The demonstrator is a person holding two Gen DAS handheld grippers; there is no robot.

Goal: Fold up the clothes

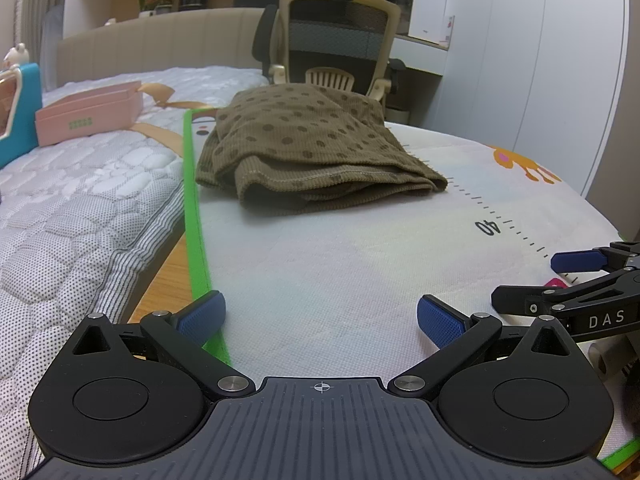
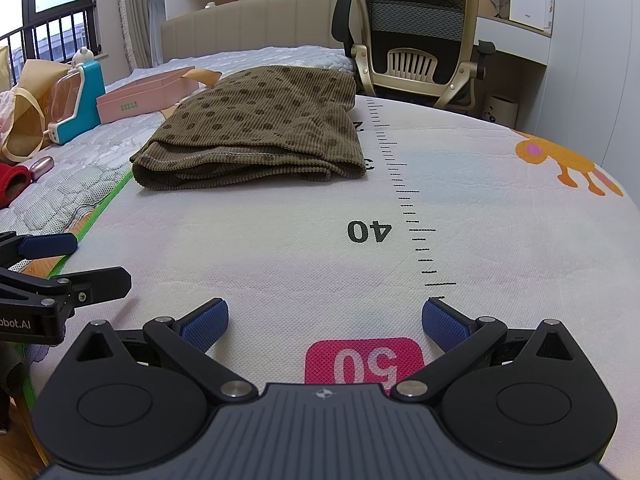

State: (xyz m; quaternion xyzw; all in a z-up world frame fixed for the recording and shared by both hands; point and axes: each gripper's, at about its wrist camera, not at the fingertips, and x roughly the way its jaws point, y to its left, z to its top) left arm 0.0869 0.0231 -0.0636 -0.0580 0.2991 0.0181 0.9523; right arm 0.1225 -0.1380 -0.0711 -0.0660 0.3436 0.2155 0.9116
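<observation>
A brown corduroy garment with dark dots (image 1: 308,148) (image 2: 256,132) lies folded in a thick stack on the white mat (image 1: 340,264) (image 2: 280,240), well ahead of both grippers. My left gripper (image 1: 320,320) hovers low over the mat near its green edge, open, nothing between its blue pads (image 1: 202,316). My right gripper (image 2: 324,320) is open over the pink "50" mark, also holding nothing. Each gripper shows at the side of the other's view: the right gripper (image 1: 576,280) and the left gripper (image 2: 60,264).
The mat has a printed ruler (image 2: 408,200) and a green border (image 1: 196,240). Left of it lies a quilted mattress (image 1: 80,208) with a pink box (image 1: 88,114) and a teal toy (image 2: 76,100). An office chair (image 1: 336,44) stands behind the mat.
</observation>
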